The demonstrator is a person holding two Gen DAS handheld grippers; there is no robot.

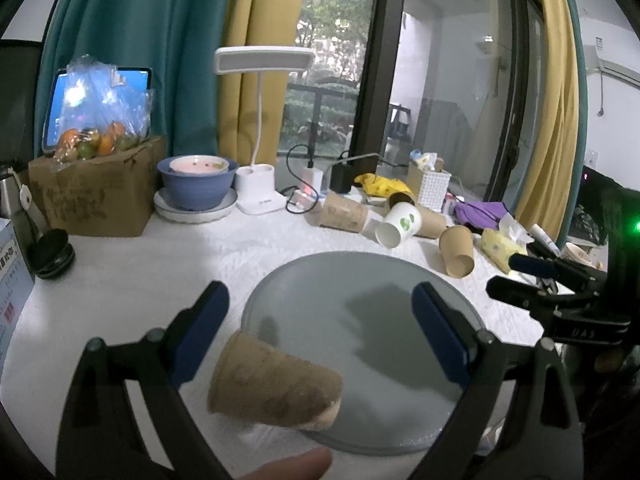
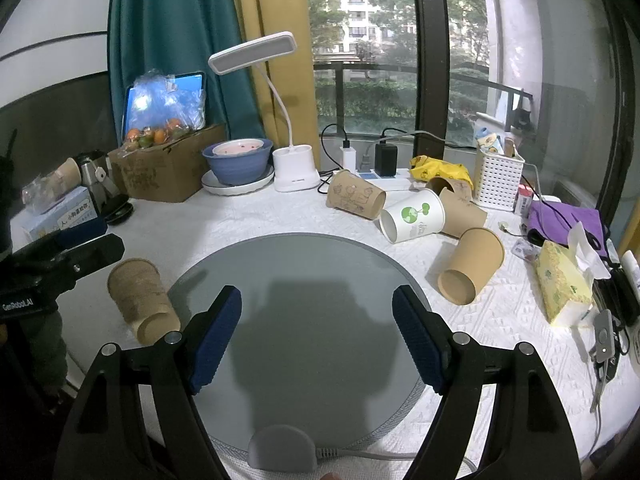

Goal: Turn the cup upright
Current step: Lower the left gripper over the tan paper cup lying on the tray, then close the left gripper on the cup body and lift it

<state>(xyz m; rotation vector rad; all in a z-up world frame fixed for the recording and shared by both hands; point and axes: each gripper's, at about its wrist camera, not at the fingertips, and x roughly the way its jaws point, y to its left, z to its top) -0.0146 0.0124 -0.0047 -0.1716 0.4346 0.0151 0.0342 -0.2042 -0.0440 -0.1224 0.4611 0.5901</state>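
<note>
Clearly the brown paper cup [image 1: 276,384] lies on its side in the lower middle of the frame, partly on the grey round mat [image 1: 360,304]. Left gripper [image 1: 320,336] is spread wide around it, probably to seize it; right gripper [image 2: 316,340] waits apart, holding nothing.

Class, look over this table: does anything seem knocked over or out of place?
Yes. Several paper cups lie on their sides: a brown cup at the left edge of the grey mat, and a white cup among more brown ones near the basket. Nothing looks spilled.
</note>
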